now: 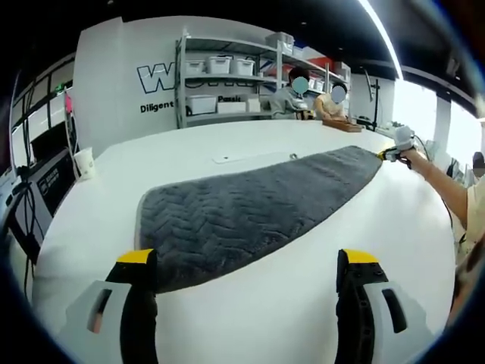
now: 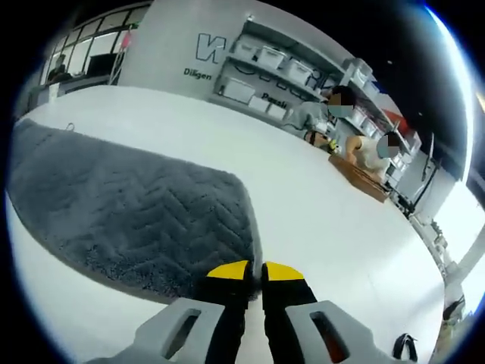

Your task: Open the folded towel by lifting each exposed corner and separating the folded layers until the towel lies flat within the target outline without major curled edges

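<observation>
Left gripper view: towel [image 1: 250, 208] mostly spread on tabletop [image 1: 303, 303], left gripper [image 1: 250, 265] jaws apart; right gripper [image 2: 254, 274] jaws pinched on its edge, likely just final flattening left

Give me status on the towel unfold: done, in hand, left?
Done: the grey towel lies spread in a long single sheet across the white table. In hand: the right gripper is pinched on a far corner, seemingly pulling it taut; the left gripper is open, holding nothing. Left: release and check edges; no target outline is discernible.
</observation>
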